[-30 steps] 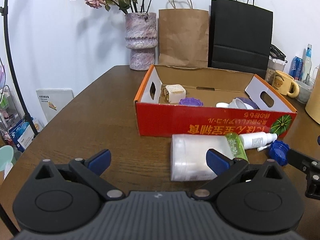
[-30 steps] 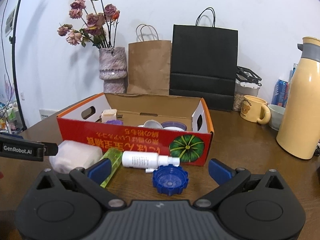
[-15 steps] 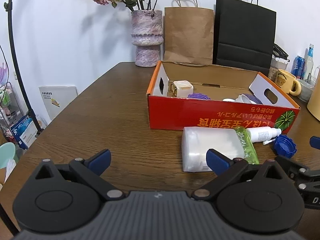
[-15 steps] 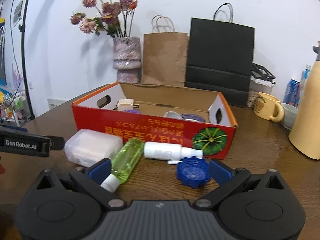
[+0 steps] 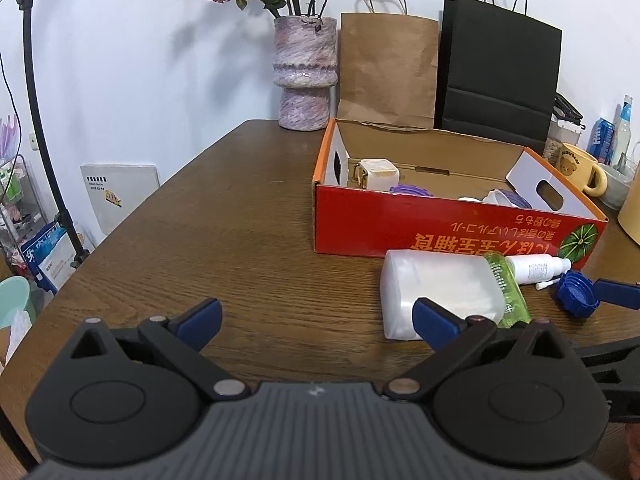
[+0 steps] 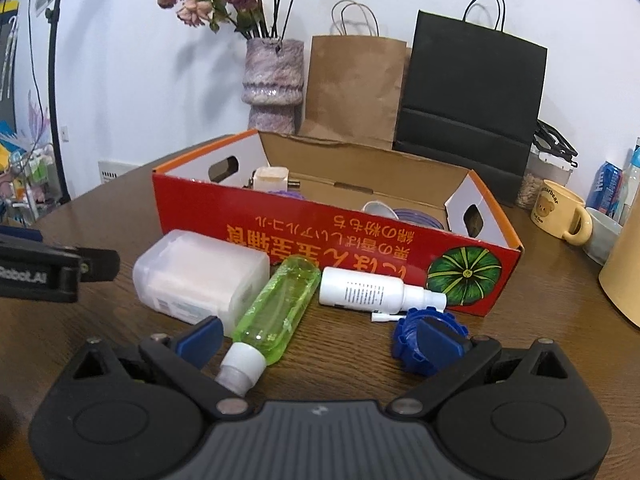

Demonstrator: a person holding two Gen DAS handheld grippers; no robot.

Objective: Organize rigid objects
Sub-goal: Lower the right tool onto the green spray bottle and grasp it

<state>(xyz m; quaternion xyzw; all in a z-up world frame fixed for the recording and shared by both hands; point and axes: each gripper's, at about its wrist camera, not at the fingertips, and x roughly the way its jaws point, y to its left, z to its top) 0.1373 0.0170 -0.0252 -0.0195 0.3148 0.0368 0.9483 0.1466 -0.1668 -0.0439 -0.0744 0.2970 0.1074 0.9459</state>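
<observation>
An open red cardboard box stands on the brown table and holds a cream cube, purple rings and a white piece. In front of it lie a frosted white container, a green bottle, a white spray bottle and a blue toothed cap. My left gripper is open over bare table, left of the container. My right gripper is open, with the green bottle's cap end between its fingers and the blue cap at its right finger.
A purple vase with dried flowers, a brown paper bag and a black bag stand behind the box. A yellow mug, a bowl, bottles and a cream thermos crowd the right. A lamp stand rises at the left.
Both grippers drifted left and back, so the box and loose items shifted right in view. The right gripper now has the green bottle between its fingers instead of the blue cap.
</observation>
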